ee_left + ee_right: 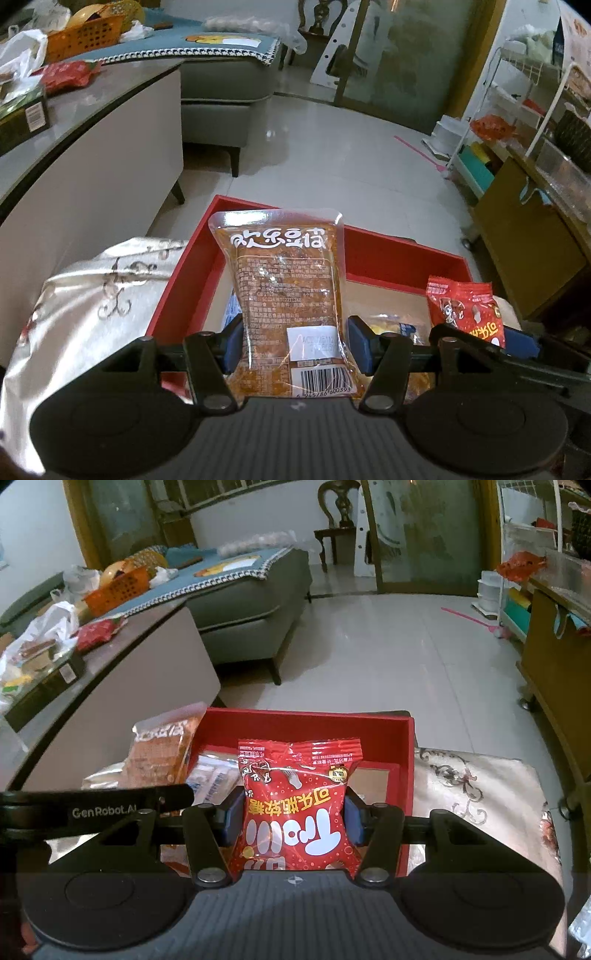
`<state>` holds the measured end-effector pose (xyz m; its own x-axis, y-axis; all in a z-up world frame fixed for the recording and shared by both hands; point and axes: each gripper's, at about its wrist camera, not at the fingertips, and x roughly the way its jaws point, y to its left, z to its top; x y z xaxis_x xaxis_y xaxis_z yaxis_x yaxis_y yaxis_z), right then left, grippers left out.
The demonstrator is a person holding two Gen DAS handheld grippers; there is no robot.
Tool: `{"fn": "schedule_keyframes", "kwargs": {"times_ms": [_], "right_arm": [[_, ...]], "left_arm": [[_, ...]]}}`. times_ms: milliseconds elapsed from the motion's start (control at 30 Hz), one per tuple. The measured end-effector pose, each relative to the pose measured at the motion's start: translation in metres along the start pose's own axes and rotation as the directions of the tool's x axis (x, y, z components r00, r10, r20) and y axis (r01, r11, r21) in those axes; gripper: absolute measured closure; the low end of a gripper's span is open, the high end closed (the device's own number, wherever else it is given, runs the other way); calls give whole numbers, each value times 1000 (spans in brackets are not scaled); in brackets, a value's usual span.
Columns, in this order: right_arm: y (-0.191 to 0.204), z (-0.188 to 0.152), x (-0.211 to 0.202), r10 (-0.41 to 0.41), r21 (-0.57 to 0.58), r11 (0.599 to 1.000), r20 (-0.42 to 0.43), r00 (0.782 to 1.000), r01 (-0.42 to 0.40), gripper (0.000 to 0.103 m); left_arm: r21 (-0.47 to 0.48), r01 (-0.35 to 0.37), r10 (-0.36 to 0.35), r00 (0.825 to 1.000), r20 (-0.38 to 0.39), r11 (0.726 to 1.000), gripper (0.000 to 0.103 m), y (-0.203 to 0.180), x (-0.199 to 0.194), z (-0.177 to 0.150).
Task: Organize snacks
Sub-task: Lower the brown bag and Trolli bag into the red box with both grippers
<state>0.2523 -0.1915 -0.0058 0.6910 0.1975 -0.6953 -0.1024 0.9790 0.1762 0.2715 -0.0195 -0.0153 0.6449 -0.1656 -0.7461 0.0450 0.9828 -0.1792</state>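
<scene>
Over the red box (369,254), both grippers' fingers clamp snacks: orange packet (288,288), red packet (299,805).

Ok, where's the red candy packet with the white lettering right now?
The red candy packet is pinched in the right gripper, held above the red box, with the left gripper's orange packet on its left.

Box (402,760) sits on cloth (469,786); low table (147,657) at 10 o'clock, sofa (255,602) at 11 behind it, cabinet (554,672) at 2.
</scene>
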Motion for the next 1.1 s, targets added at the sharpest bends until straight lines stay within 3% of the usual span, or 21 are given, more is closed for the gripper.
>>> {"fn": "schedule_keyframes", "kwargs": {"times_ms": [500, 733, 1100], "right_arm": [[-8, -3, 35, -24, 1, 1000, -81, 996, 24, 39], [-11, -3, 32, -27, 18, 999, -84, 996, 29, 36], [-16, -12, 34, -29, 32, 999, -139, 990, 33, 32]], "left_arm": [[49, -53, 55, 998, -42, 997, 51, -5, 39, -2], [63, -88, 92, 994, -60, 994, 41, -3, 44, -6], [103, -111, 121, 987, -104, 989, 37, 2, 39, -22]]}}
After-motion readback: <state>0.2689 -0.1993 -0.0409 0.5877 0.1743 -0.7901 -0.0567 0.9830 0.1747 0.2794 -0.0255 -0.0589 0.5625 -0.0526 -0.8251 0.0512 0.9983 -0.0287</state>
